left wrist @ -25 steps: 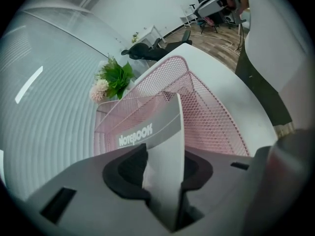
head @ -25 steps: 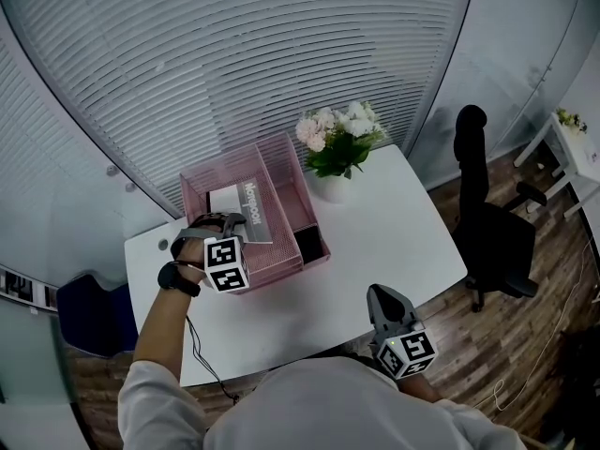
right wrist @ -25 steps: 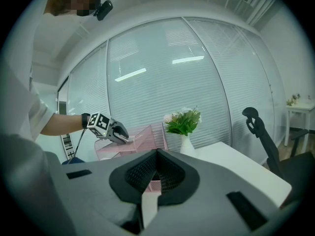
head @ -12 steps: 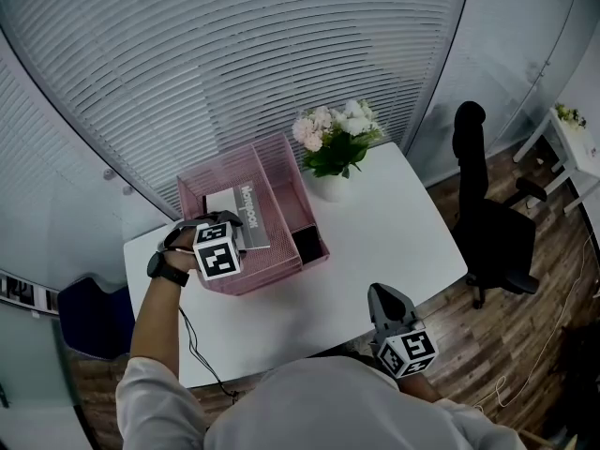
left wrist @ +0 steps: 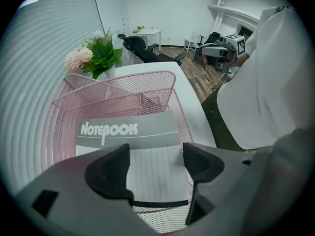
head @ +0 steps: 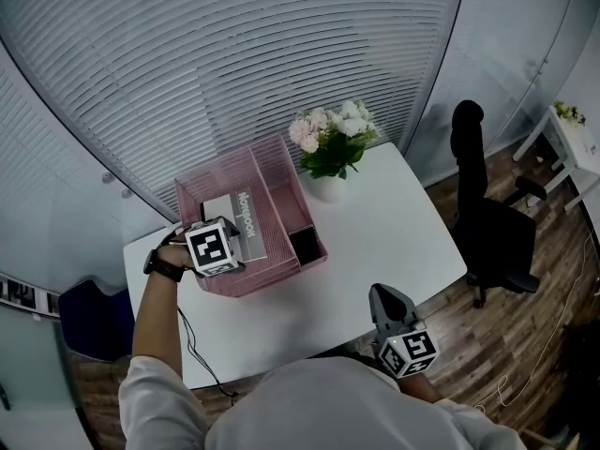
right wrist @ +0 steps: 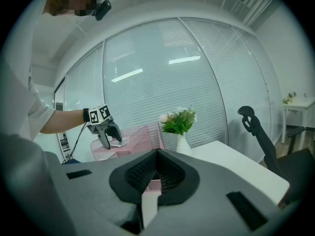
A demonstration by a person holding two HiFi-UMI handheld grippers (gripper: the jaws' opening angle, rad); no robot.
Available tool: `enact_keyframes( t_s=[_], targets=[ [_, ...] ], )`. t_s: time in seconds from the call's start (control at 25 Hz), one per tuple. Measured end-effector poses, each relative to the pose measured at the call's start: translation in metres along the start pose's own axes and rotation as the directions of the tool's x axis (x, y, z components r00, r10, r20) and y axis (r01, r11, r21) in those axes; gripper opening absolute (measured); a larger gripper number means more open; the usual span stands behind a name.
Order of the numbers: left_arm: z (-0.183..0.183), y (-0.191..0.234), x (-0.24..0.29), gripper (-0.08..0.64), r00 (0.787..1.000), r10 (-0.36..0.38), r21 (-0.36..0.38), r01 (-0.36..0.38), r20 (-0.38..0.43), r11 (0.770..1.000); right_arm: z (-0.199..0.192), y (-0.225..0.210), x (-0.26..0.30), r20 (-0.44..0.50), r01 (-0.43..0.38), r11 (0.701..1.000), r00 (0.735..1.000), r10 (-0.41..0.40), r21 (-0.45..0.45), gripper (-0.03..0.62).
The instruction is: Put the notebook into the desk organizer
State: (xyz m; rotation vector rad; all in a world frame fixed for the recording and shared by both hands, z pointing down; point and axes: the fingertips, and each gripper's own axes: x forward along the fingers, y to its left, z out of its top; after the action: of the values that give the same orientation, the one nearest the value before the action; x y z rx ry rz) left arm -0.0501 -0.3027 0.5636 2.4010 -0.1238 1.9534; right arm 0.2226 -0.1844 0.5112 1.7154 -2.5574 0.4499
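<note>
The grey-and-white notebook (head: pixel 240 221) lies flat inside the pink mesh desk organizer (head: pixel 265 274), in its left compartment. My left gripper (head: pixel 230 240) hovers over the notebook's near end, with its jaws opening. In the left gripper view the lined cover of the notebook (left wrist: pixel 132 131) shows between the spread fingers (left wrist: pixel 109 167), which do not press on it. My right gripper (head: pixel 385 300) hangs at the table's front right, far from the organizer. The jaws of this right gripper (right wrist: pixel 155 173) are together with nothing in them.
A white vase of pink flowers and green leaves (head: pixel 332 150) stands just behind the organizer's right end. The white table (head: pixel 398 228) has a glass wall with blinds behind it. A black office chair (head: pixel 489 225) stands to its right and a blue seat (head: pixel 86 313) to its left.
My left gripper has drawn back to the left, toward the organizer's near end, and its jaws have spread off the notebook. The notebook now rests in the tray. The right gripper has not moved.
</note>
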Motion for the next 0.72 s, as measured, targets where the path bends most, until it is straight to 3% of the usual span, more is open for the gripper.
enact_keyframes(
  t_s=[0.12,0.44,0.6,0.72],
  targets=[
    [0.006,0.0,-0.003,0.344,0.999,-0.012,-0.028,0.013,0.031,1.0,0.0,0.001,0.001,-0.001,-0.003,1.0,1.0,0.003,0.002,0.014],
    [0.014,0.008,-0.006,0.344,0.99,0.067,-0.082,-0.057,0.126,0.995,0.002,0.005,0.002,0.001,-0.016,1.0,1.0,0.016,-0.002,0.014],
    [0.019,0.012,-0.016,0.344,0.977,0.128,-0.097,-0.113,0.169,0.989,0.003,0.009,0.004,0.0,-0.028,1.0,1.0,0.028,-0.009,0.014],
    [0.021,0.016,-0.031,0.344,0.957,0.21,-0.136,-0.185,0.202,0.973,0.005,0.014,0.006,0.0,-0.042,0.999,0.999,0.042,-0.013,0.014]
  ],
)
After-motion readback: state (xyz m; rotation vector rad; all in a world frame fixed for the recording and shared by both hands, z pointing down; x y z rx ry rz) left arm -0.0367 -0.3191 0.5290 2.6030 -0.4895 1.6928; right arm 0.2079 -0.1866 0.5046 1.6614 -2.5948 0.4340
